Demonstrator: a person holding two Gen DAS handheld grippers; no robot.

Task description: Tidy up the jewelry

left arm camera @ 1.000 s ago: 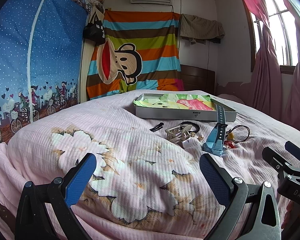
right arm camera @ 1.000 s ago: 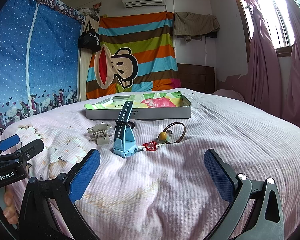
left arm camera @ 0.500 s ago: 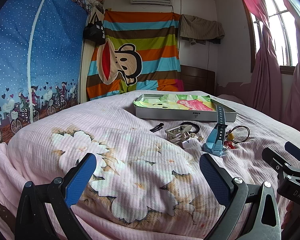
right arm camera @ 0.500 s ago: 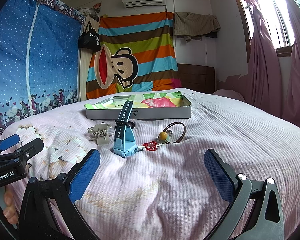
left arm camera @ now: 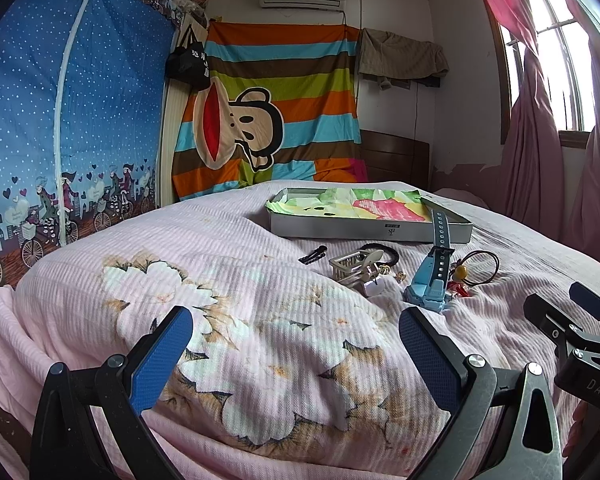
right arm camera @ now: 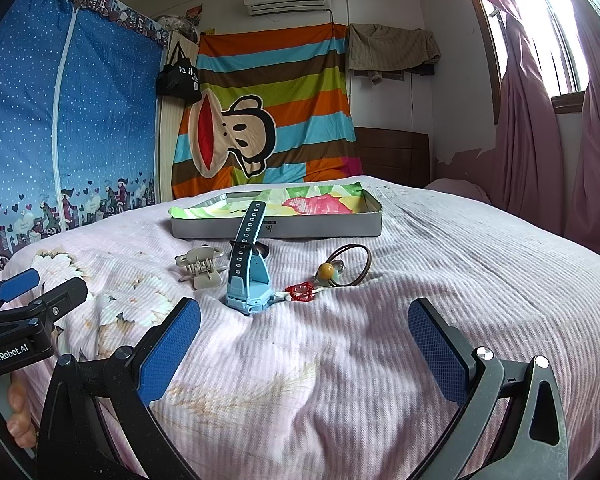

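Note:
A grey tray (left arm camera: 364,234) (right arm camera: 276,230) lined with colourful paper sits on the bed. In front of it lie a blue watch (left arm camera: 430,280) (right arm camera: 249,276), a beige claw clip (left arm camera: 350,266) (right arm camera: 200,266), a black hair clip (left arm camera: 313,255), a black hair tie (left arm camera: 384,249), a brown hair tie with a yellow bead (left arm camera: 478,266) (right arm camera: 346,266) and a red charm (right arm camera: 300,291). My left gripper (left arm camera: 296,354) is open and empty, short of the items. My right gripper (right arm camera: 304,344) is open and empty, near the watch.
The pink floral bedspread (left arm camera: 220,300) covers the bed. A blue fabric wardrobe (left arm camera: 60,120) stands on the left. A striped monkey cloth (left arm camera: 268,112) hangs on the far wall. Pink curtains (right arm camera: 540,140) hang at the right. Each gripper shows at the other view's edge.

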